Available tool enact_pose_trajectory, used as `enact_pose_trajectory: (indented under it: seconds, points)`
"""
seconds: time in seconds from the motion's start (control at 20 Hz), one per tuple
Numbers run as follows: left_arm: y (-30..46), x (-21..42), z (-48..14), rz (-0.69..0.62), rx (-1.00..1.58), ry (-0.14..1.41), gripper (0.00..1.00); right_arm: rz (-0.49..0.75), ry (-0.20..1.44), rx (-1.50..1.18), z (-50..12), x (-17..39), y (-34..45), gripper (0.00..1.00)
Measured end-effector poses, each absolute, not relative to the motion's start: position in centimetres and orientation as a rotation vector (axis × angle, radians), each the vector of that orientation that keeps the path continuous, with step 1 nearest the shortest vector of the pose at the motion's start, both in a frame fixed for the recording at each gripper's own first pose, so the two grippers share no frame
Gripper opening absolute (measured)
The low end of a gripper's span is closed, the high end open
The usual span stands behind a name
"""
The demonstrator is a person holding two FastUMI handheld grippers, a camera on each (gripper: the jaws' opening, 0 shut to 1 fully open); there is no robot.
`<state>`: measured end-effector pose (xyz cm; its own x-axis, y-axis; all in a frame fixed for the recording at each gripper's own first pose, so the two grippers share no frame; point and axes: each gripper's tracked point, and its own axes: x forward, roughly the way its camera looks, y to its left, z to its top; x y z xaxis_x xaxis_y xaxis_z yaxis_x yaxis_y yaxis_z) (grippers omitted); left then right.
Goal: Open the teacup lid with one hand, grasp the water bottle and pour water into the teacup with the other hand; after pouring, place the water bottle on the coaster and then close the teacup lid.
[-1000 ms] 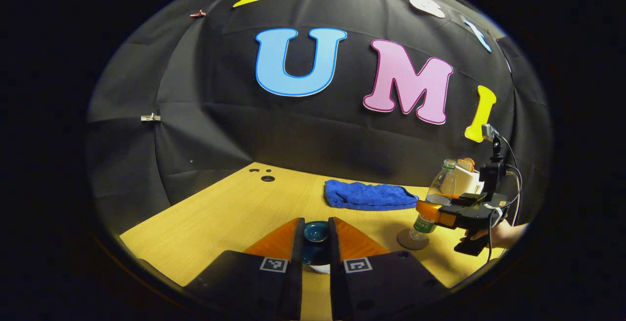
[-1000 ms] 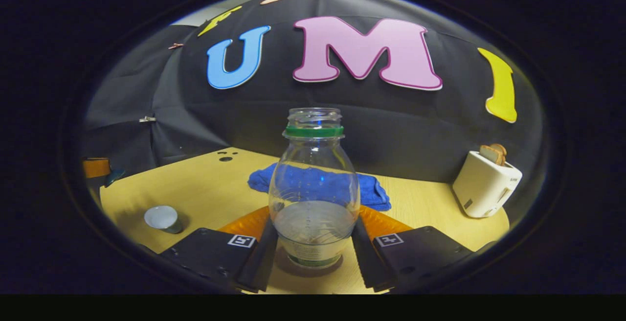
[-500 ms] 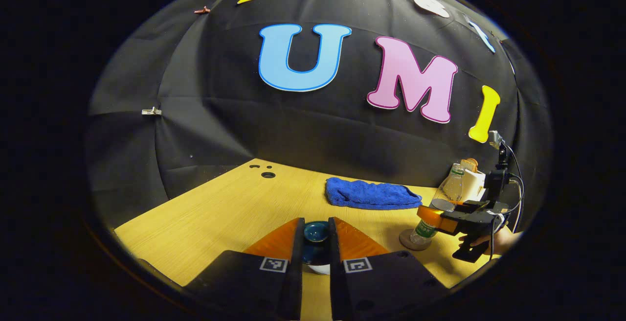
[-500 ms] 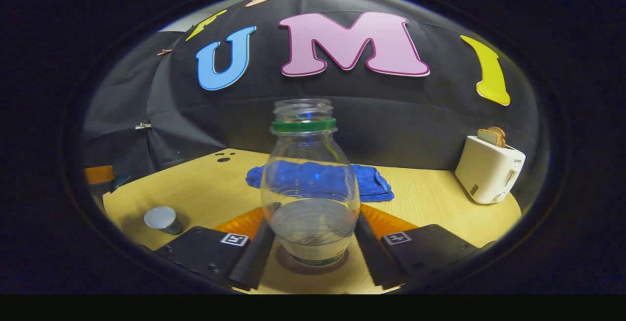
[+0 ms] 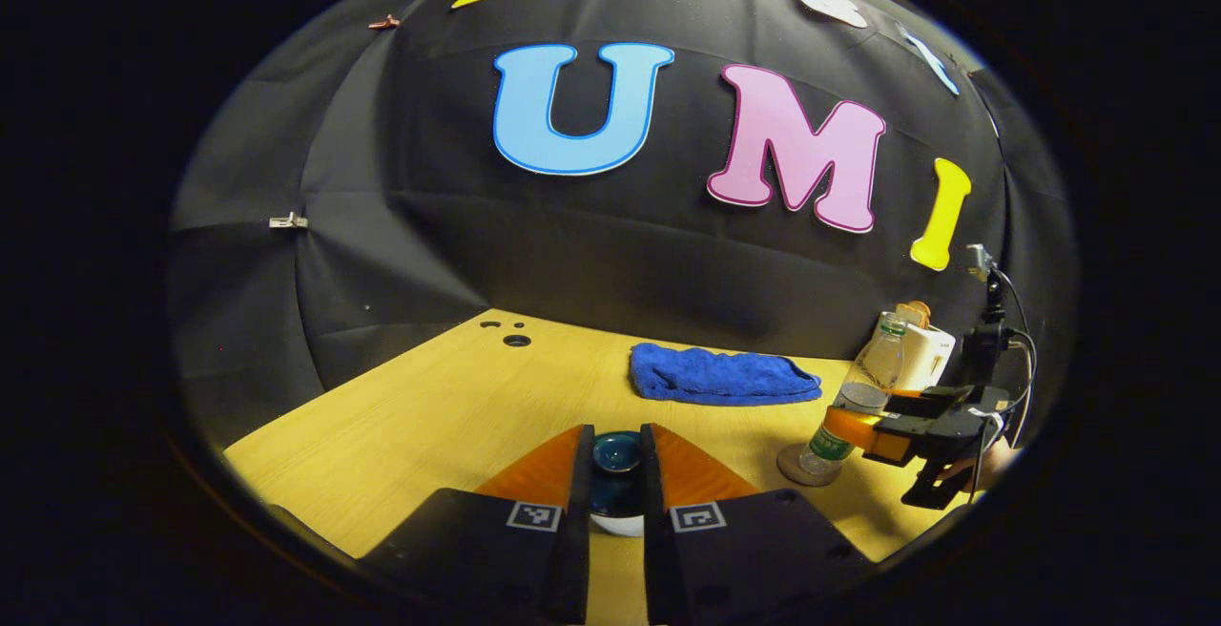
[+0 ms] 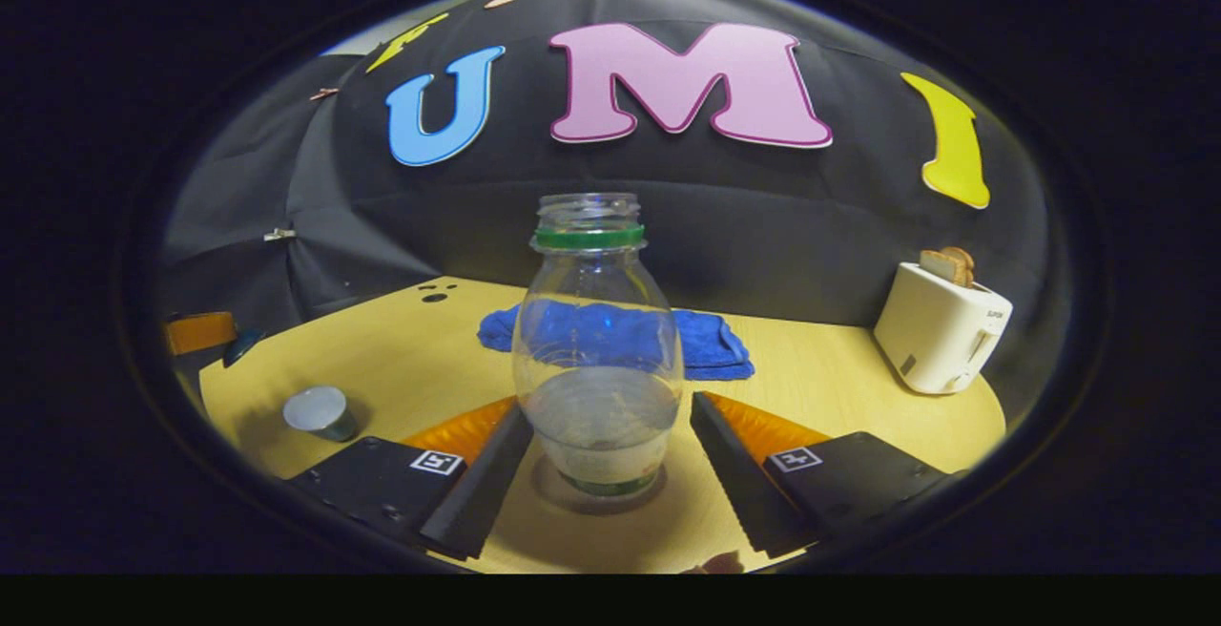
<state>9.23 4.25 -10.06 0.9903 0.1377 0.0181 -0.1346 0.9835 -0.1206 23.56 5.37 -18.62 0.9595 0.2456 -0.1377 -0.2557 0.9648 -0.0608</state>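
— Between my right gripper's (image 6: pixel 599 459) fingers, what stands there?

— The water bottle (image 6: pixel 597 344), upright on the round brown coaster (image 6: pixel 596 500). My fingers are spread wide, with a gap on each side of the clear, ribbed plastic; neither one touches it. It has no cap, a green ring circles its neck, and water sits low in its rounded belly.

— And past it?

— Straight ahead, behind the bottle, a soft blue cloth (image 6: pixel 706 340) lies crumpled on the pale wooden table (image 6: pixel 839 383). Far off to my right stands a boxy white toaster (image 6: pixel 940 325) with toast in its slots. Low to my left the small teacup (image 6: pixel 320 412) stands open, well apart from the bottle.

— What does your left gripper (image 5: pixel 615 473) have?

— The teacup lid (image 5: pixel 616 454), glossy dark blue and rounded, is pinched between my narrow-set fingers above the table. A bit of something white shows just beneath it; I cannot tell what it is. Off to the right of that gripper I see the bottle on its coaster, with my other gripper just beside it.
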Motion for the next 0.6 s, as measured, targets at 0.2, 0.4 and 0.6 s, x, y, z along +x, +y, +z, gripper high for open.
enact_pose_trajectory:
  seconds: [0.2, 0.4, 0.6]
  points:
    - [3.8, 10.5, -10.9, 0.123, -0.109, -0.024, 0.27, 0.263, 0.144, -0.103, -19.4, 20.6, 4.9, 0.96]
    - [3.4, 11.5, -13.0, 0.13, -0.051, 0.006, 0.3, 0.231, 0.179, -0.119, -20.5, 18.1, 3.5, 0.98]
    - [2.4, 12.3, -15.3, 0.107, -0.014, 0.036, 0.24, 0.215, 0.208, -0.093, -21.1, 16.0, 2.8, 0.98]
